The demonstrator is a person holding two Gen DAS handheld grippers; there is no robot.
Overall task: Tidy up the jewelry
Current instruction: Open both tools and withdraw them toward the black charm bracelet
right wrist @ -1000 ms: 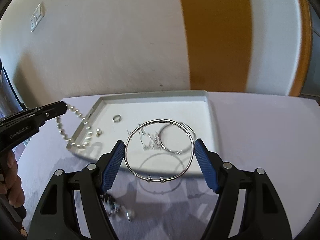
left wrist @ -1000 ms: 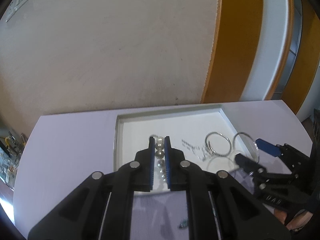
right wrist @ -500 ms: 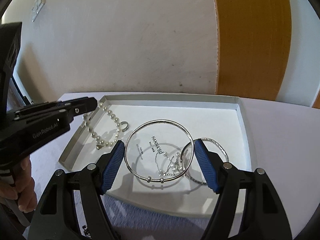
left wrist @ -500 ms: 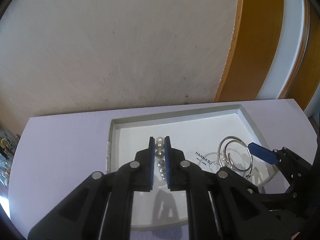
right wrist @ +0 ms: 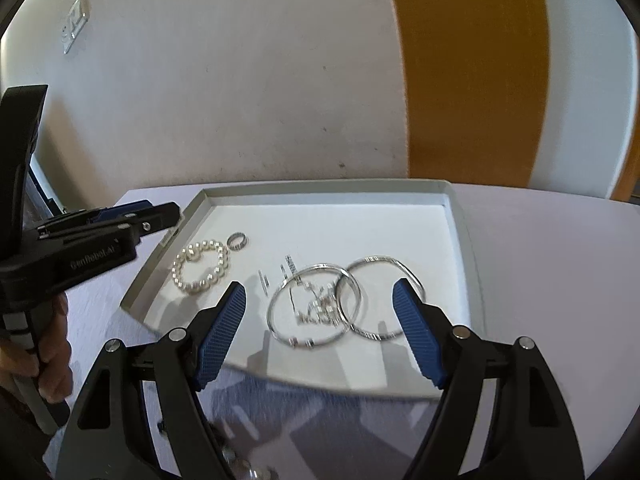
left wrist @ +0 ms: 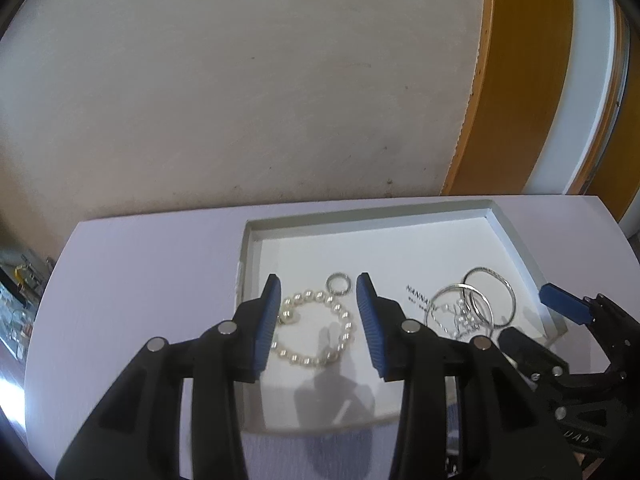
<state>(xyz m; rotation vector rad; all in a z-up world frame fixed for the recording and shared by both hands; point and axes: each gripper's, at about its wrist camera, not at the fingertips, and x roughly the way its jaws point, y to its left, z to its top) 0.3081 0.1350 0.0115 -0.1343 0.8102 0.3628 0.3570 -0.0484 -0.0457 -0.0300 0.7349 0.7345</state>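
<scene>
Off-white scuffed wall (left wrist: 240, 100), orange vertical band (right wrist: 472, 80) (white strip beside it), pale lavender table (left wrist: 140, 280), wall switch plate (right wrist: 75, 24).

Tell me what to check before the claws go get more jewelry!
1. Left claw open and empty: ok.
2. Right claw open and empty: ok.
3. Pearl bracelet lying inside the tray: ok.
4. Two bangles inside the tray: ok, but they overlap and a thin chain tangles between them.
5. Small ring clear of the pearls: ok.
6. More jewelry left on the table: cannot tell.
</scene>
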